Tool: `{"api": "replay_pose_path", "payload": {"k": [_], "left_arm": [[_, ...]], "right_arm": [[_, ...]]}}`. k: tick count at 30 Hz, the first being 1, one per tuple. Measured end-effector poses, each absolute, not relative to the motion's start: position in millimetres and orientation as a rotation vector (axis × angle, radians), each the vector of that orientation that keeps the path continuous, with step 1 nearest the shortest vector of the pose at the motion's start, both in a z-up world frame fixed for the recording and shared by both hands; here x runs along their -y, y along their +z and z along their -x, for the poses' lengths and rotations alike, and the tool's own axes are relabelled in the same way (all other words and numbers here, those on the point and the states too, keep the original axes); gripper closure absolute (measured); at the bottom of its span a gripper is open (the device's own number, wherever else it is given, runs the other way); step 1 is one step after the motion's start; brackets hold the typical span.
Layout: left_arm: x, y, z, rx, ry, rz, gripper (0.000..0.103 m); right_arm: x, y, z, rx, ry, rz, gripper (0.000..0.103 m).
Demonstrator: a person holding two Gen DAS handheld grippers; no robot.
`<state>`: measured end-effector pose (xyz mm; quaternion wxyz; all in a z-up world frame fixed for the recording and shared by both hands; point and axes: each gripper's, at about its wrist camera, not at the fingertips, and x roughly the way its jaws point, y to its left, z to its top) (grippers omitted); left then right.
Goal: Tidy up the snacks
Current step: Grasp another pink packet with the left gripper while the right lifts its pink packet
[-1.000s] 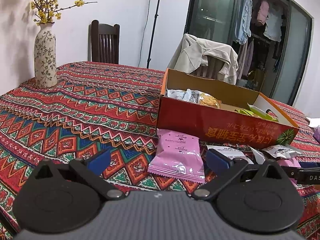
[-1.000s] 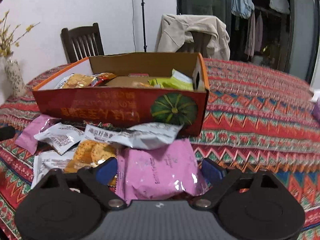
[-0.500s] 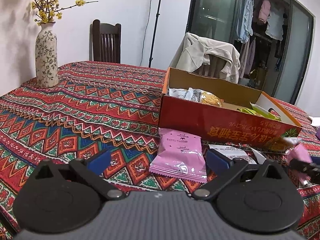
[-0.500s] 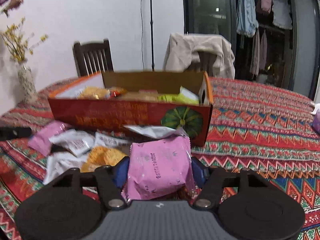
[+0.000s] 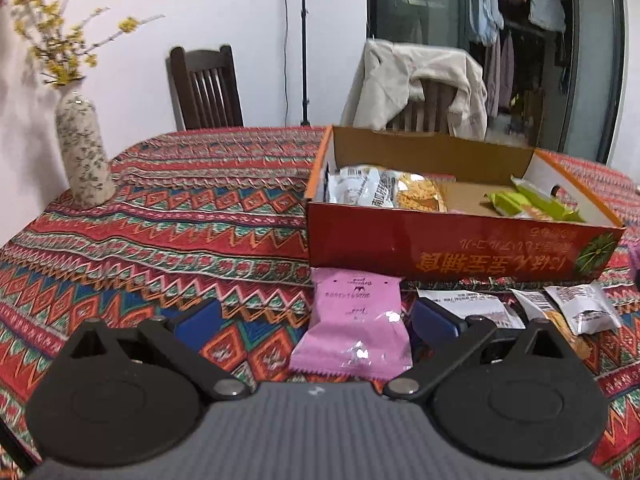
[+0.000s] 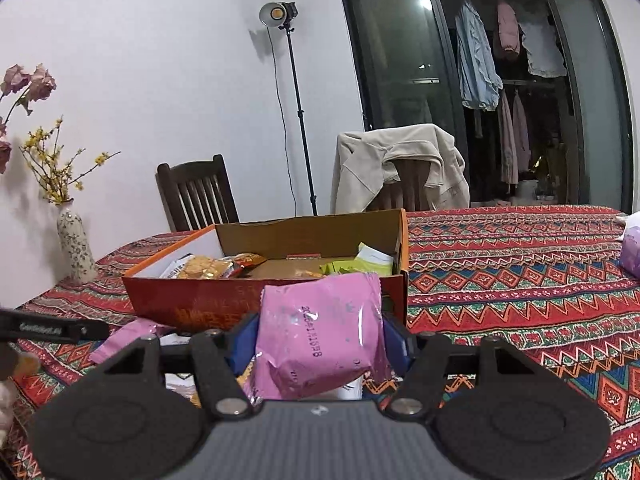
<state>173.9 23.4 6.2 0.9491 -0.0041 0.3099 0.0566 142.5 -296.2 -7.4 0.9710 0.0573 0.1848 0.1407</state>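
Right wrist view: the right claw [image 6: 318, 338] is now clamping a pink snack packet [image 6: 320, 336] between its blue pads, jaws roughly half closed against the packet's sides, where a second ago they were standing wide around it as it lay on the desk. The packet is now riding clear of the patterned cloth, its top edge lining up against the near wall of the orange snack box [image 6: 192, 300]. By the look of it the pick is done and the carry into the box is the step in hand. The claw is pointing slightly downward toward the box's near right corner, tilted up from its earlier, steeper angle.

Left wrist view: the left claw [image 5: 316, 320] is hovering with jaws wide apart and holding nothing, a second pink packet [image 5: 354, 328] lying between its pads but untouched, its far end against the box's near wall. Silver and orange packets [image 5: 580, 312] are waiting along the desk's near edge to its right. Farther back, the box is already holding silver, yellow and green packets [image 5: 532, 204]. Beyond, a flowered vase [image 5: 82, 152] is standing near the desk's far left edge.
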Motion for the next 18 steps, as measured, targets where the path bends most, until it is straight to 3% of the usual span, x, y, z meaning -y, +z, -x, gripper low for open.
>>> {"api": "replay_pose_path", "payload": {"k": [11,18], "left_arm": [[-20,-27,-223,-0.769,0.138,0.025,0.000],[-21,-29,-219,-0.755,0.140,0.038,0.001]], "right_arm": [[295,-11,-143,-0.386,0.281,-0.124,0.039],[294,-11,-144,-0.392,0.279,-0.119,0.039]]}}
